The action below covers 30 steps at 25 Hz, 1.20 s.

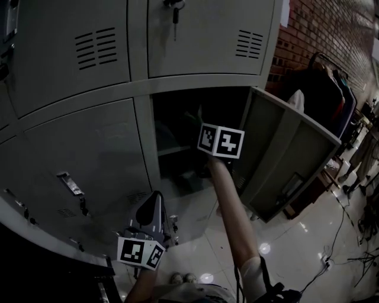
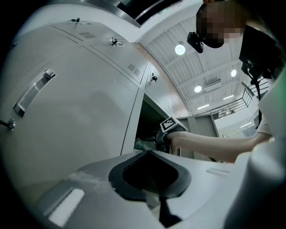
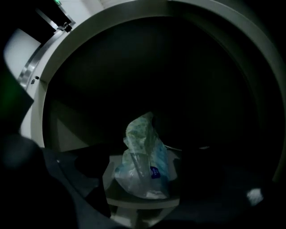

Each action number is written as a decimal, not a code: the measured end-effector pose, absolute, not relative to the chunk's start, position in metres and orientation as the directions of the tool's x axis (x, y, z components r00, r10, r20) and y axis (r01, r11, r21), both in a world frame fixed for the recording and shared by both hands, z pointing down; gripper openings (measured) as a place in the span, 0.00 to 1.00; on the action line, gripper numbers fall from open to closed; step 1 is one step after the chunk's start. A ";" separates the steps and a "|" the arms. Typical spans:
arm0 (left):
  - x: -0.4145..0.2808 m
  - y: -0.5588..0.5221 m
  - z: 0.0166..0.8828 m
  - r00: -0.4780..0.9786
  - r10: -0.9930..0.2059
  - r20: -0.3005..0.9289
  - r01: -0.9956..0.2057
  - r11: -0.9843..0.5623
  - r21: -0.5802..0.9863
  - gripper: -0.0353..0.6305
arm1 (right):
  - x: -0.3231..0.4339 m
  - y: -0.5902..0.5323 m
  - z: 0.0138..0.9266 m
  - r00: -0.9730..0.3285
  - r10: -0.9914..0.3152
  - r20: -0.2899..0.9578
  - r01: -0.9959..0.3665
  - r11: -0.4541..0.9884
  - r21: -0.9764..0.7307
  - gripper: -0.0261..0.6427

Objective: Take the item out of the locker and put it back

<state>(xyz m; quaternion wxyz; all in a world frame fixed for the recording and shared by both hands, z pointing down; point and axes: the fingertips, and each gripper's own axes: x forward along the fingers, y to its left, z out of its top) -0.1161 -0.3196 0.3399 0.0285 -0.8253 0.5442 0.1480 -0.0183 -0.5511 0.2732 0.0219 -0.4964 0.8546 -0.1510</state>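
Observation:
A crumpled clear plastic packet [image 3: 143, 161] with green and blue print stands on the floor of the dark open locker compartment [image 1: 177, 136]. My right gripper [image 3: 143, 199] reaches into that compartment, its jaws spread wide to either side of the packet, and nothing presses on the packet. In the head view only the right gripper's marker cube [image 1: 221, 141] and the forearm behind it show. My left gripper [image 1: 151, 216] hangs low in front of the closed lower-left door, jaws together and empty. The left gripper view shows the right gripper [image 2: 163, 134] at the locker mouth beside the packet [image 2: 143, 144].
The compartment's door [image 1: 290, 160] swings out to the right. A shelf [image 1: 172, 151] crosses the compartment. Closed doors surround it, one with a handle [image 1: 71, 183], one above with a key [image 1: 174, 12]. A clothes rack [image 1: 325, 89] and floor cables [image 1: 355, 237] lie to the right.

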 end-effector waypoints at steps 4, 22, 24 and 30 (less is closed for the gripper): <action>-0.121 -0.322 0.341 0.357 -0.893 -0.275 -0.907 -0.401 0.125 0.06 | -0.022 -0.554 0.272 -0.487 -0.865 0.121 -0.862 0.453 -0.229 0.75; -0.109 -0.324 0.334 0.382 -0.878 -0.288 -0.899 -0.426 0.106 0.06 | 0.007 -0.510 0.249 -0.465 -0.884 -0.050 -0.869 0.467 -0.162 0.06; -0.108 -0.323 0.336 0.386 -0.878 -0.282 -0.899 -0.427 0.098 0.06 | 0.008 -0.480 0.242 -0.506 -0.853 -0.131 -0.839 0.521 -0.156 0.06; -0.103 -0.316 0.338 0.398 -0.875 -0.275 -0.894 -0.437 0.100 0.06 | 0.008 -0.381 0.258 -0.569 -0.784 -0.248 -0.791 0.604 -0.093 0.06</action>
